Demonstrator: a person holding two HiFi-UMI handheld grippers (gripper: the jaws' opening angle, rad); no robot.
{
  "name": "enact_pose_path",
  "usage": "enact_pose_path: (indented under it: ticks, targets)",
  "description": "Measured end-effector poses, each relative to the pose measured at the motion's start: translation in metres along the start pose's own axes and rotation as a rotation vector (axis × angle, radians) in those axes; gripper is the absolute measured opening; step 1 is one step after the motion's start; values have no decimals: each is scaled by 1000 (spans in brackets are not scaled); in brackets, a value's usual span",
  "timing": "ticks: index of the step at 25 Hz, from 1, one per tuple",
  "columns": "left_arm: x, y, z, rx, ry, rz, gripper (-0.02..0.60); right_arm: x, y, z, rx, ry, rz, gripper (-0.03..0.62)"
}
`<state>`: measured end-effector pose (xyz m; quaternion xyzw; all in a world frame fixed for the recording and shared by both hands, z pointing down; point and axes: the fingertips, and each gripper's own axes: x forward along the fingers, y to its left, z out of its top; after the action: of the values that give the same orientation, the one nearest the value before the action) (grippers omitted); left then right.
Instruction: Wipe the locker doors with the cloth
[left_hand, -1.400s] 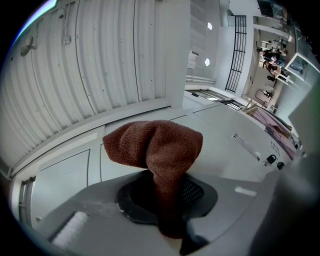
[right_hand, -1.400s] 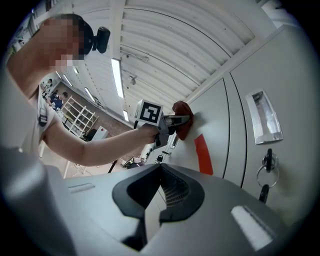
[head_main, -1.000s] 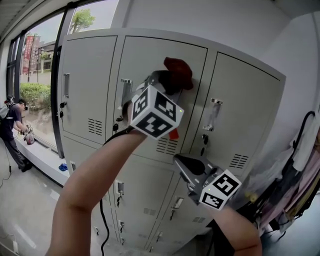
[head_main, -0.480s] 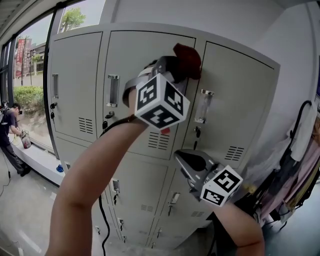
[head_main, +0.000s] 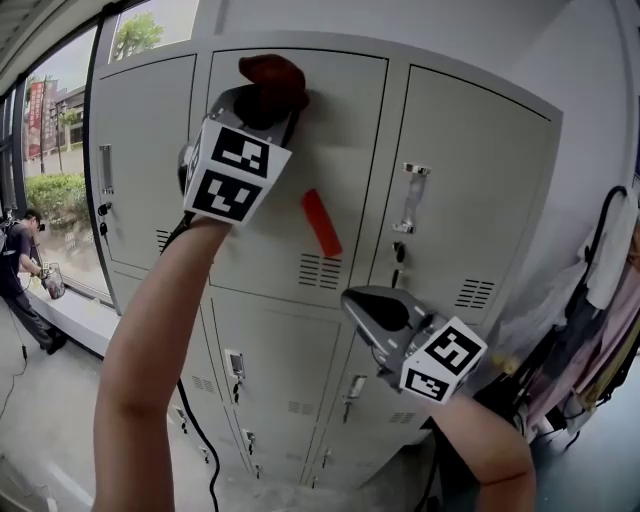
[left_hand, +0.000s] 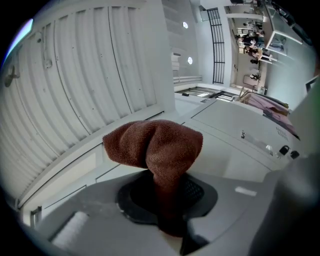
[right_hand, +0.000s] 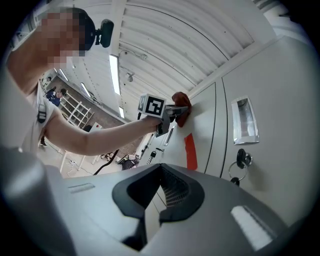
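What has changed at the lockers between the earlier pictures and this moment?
The left gripper, shut on the brown cloth, slid left along the top of the middle locker door, from its right corner toward its left side. The red strip on that door, mostly hidden before, is now in full view. The right gripper stayed low, shut and empty.

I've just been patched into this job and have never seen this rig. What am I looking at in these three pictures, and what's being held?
There is no robot: a person holds a two-jaw gripper in each hand. The head view looks from their head at grey lockers; the other two cameras ride on the grippers. The left gripper has its jaws shut on a brown cloth, held against the top of the middle locker door, which carries a red strip. The right gripper is lower, jaws together and empty.
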<state>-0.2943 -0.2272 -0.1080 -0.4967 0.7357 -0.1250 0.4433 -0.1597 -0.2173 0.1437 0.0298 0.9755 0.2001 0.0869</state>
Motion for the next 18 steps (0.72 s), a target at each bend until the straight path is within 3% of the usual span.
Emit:
enact_pose_path:
  ticks: [4, 11, 14, 18]
  targets:
    - [-9, 31, -21, -4, 23, 82, 81, 7, 3, 1, 15, -9, 20, 8]
    - [-24, 92, -61, 17, 88, 290, 80, 11, 14, 2, 21, -13, 42, 8]
    - [-22, 98, -58, 35, 92, 315, 77, 11, 11, 0, 34, -14, 38, 8]
    - [-15, 94, -48, -45, 65, 288, 77, 10, 10, -5, 39, -2, 35, 8]
